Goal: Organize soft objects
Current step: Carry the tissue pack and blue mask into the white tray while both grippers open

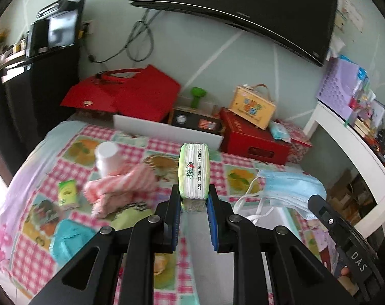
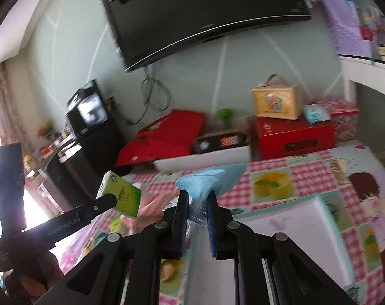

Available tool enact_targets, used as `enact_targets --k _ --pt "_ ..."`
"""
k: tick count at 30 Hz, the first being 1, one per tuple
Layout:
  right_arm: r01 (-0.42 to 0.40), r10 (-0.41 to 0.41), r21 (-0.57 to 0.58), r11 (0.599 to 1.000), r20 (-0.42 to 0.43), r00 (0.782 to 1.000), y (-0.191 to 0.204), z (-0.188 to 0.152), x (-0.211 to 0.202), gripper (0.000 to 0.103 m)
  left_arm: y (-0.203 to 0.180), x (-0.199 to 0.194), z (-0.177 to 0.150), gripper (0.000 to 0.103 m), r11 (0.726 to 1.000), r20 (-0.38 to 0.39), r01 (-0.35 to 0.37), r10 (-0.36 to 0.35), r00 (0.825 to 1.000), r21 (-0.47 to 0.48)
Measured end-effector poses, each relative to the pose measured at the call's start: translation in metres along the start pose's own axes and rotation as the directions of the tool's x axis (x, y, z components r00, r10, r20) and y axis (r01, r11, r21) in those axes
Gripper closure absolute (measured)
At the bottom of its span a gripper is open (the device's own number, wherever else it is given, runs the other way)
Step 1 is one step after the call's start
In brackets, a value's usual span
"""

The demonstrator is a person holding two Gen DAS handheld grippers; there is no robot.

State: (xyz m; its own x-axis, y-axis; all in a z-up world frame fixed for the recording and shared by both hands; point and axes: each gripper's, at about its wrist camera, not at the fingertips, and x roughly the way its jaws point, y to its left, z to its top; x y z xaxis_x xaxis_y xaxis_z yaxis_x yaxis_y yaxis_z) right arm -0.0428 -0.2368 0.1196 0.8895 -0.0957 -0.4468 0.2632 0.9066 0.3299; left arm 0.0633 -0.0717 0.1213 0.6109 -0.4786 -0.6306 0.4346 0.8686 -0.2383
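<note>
my left gripper (image 1: 193, 198) fingers pinch a soft green tissue pack (image 1: 194, 170); my right gripper (image 2: 197, 203) fingers pinch a pleated blue face mask (image 2: 212, 178), its lower edge hidden.

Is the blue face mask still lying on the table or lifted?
Lifted: the right gripper is shut on the face mask, which hangs bunched above the tablecloth.

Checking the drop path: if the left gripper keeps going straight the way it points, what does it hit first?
Probably the white tray at the far edge of the checked tablecloth, dead ahead past the tissue pack it holds; depth is unclear.
</note>
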Motion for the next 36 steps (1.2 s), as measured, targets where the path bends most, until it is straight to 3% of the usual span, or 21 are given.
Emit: enact_targets --k 7,15,22,29,32,36 --pt "0.114 -0.120 0.125 0.986 0.044 0.992 -0.060 0.009 -0.013 0.088 -0.050 0.022 0.001 0.083 0.997 -0.029 0.041 -0.039 0.999 0.067" --pt "0.214 -0.222 0.224 0.951 0.011 0.975 -0.121 -0.005 -0.015 0.088 -0.096 0.060 -0.011 0.083 0.987 -0.081 0.060 -0.048 0.996 0.152" --pt "0.207 -0.200 0.257 0.944 -0.052 0.978 -0.143 -0.020 0.008 0.088 -0.107 0.102 -0.038 0.083 0.981 -0.160 0.026 0.005 0.987 0.194" --pt "0.233 -0.196 0.238 0.943 -0.168 0.966 -0.146 -0.036 0.045 0.088 -0.104 0.132 -0.059 0.083 0.976 -0.205 -0.025 0.070 0.976 0.216" --pt "0.279 -0.237 0.205 0.938 -0.206 0.949 -0.147 -0.041 0.052 0.088 -0.103 0.140 -0.067 0.083 0.975 -0.219 -0.031 0.080 0.972 0.219" --pt "0.282 -0.230 0.212 0.936 -0.240 0.943 -0.149 -0.045 0.056 0.088 -0.103 0.148 -0.076 0.082 0.975 -0.238 -0.031 0.085 0.968 0.221"
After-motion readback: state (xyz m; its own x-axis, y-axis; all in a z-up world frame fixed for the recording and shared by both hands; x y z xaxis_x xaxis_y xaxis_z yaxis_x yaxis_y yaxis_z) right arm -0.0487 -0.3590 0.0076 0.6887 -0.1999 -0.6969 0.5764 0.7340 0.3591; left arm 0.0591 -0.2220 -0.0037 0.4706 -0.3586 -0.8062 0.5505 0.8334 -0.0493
